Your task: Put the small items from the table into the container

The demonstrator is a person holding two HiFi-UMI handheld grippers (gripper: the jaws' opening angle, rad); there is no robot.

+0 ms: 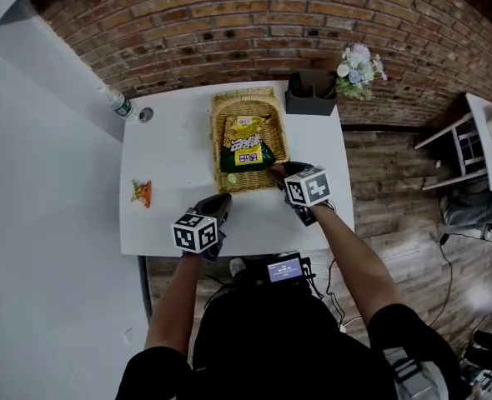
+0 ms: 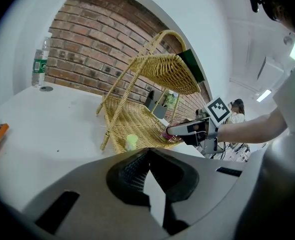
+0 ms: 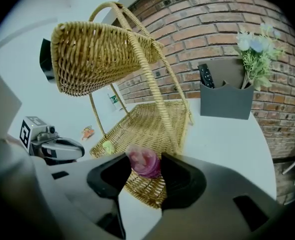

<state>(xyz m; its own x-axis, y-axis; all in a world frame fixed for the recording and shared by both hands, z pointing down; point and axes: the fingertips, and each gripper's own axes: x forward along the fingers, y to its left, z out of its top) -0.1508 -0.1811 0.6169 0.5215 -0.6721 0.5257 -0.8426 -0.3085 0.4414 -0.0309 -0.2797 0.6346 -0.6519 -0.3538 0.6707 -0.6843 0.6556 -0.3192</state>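
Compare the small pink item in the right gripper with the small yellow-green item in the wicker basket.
Colour: the pink item is rosy pink, the yellow-green item pale lime. State: the pink item is clamped between the right gripper's jaws at the wicker basket's near edge, while the yellow-green item lies loose on the basket's lower tray. Both are small.

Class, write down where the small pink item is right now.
The small pink item is held in the right gripper, mid-frame in the right gripper view, at the near right corner of the wicker basket.
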